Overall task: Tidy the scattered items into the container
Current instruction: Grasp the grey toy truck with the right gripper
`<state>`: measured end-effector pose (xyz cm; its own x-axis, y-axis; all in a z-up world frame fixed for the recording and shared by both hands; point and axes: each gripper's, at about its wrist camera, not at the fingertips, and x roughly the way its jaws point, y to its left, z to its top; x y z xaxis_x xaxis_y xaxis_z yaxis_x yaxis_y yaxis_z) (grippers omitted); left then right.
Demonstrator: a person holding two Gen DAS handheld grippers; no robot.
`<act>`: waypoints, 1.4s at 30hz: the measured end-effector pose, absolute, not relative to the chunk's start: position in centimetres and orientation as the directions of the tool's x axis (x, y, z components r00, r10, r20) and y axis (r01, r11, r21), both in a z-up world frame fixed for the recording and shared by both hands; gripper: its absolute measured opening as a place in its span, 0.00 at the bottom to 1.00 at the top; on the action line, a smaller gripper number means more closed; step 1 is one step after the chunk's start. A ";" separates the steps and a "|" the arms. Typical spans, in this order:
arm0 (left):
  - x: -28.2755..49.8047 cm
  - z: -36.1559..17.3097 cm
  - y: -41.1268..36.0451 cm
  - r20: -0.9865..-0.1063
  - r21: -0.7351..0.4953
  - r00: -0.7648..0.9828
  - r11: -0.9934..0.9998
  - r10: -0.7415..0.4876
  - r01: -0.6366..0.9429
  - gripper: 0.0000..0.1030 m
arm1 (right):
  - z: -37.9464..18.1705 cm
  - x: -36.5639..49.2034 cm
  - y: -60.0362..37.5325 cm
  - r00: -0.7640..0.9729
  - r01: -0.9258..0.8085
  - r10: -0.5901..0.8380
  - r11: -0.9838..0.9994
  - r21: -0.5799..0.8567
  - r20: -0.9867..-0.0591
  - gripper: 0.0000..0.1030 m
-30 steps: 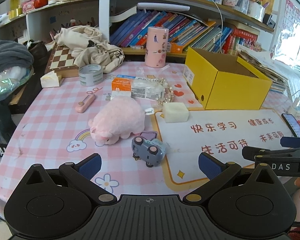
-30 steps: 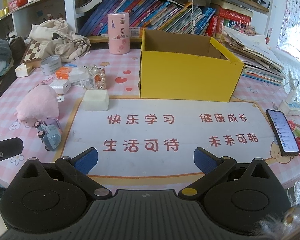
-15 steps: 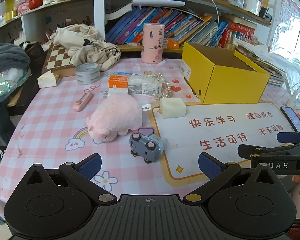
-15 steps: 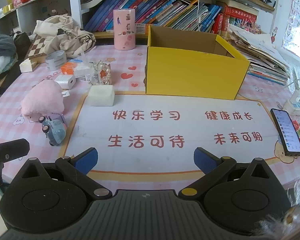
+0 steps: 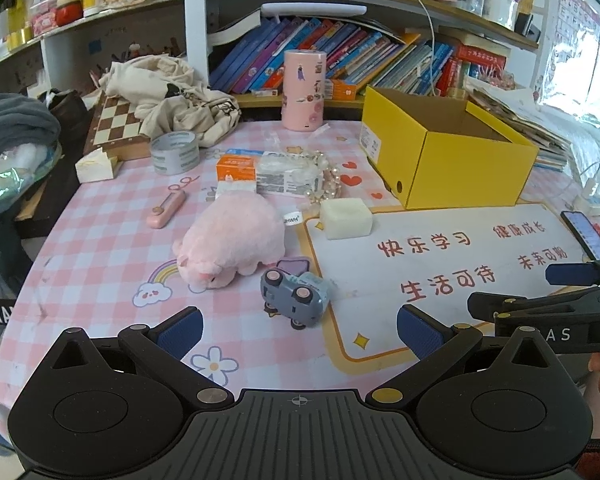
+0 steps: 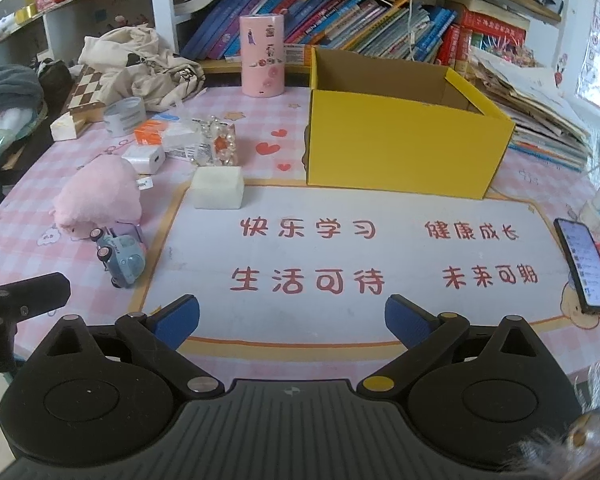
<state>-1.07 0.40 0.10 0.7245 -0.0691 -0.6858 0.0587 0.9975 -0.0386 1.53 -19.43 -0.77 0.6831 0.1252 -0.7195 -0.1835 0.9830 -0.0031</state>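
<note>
An open yellow cardboard box point(image 5: 452, 156) point(image 6: 396, 140) stands at the back right of the pink checked table. Scattered to its left lie a pink plush pig point(image 5: 232, 240) point(image 6: 98, 196), a grey-blue toy car point(image 5: 296, 298) point(image 6: 122, 258) on its side, a pale block point(image 5: 346, 218) point(image 6: 218, 188), a bead bracelet point(image 6: 220, 144), an orange packet point(image 5: 236, 168) and a pink pocket knife point(image 5: 166, 210). My left gripper point(image 5: 300, 332) is open and empty just short of the car. My right gripper point(image 6: 292, 316) is open and empty over the white mat point(image 6: 380, 256).
A tape roll point(image 5: 175, 152), a chessboard point(image 5: 116, 126), a heap of cloth point(image 5: 168, 96) and a pink canister point(image 5: 303, 90) stand at the back. A phone point(image 6: 584, 266) lies at the right edge. Bookshelves rise behind the table.
Both grippers have drawn back and risen slightly, so the table objects look a little farther off. Both stay open. No object has moved.
</note>
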 end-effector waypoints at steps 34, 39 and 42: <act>-0.6 -0.7 3.7 -0.707 -0.059 0.705 0.990 0.049 -0.127 1.00 | -0.6 4.3 -16.3 0.654 -0.342 0.248 0.940 0.013 -0.714 0.99; -0.8 -0.9 4.5 -0.715 -0.059 0.695 0.983 0.078 -0.171 1.00 | -0.7 4.8 -15.2 0.635 -0.394 0.288 0.919 0.021 -0.717 0.98; -0.8 -1.0 4.9 -0.722 -0.058 0.686 0.980 0.092 -0.192 1.00 | -1.0 5.2 -14.3 0.615 -0.432 0.317 0.901 0.027 -0.722 0.95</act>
<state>-0.81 4.91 -1.05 0.6859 0.0918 -0.7219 -0.1923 0.9796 -0.0582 5.21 -14.34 -0.97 0.6148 0.3170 -0.7222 -0.4325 0.9012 0.0275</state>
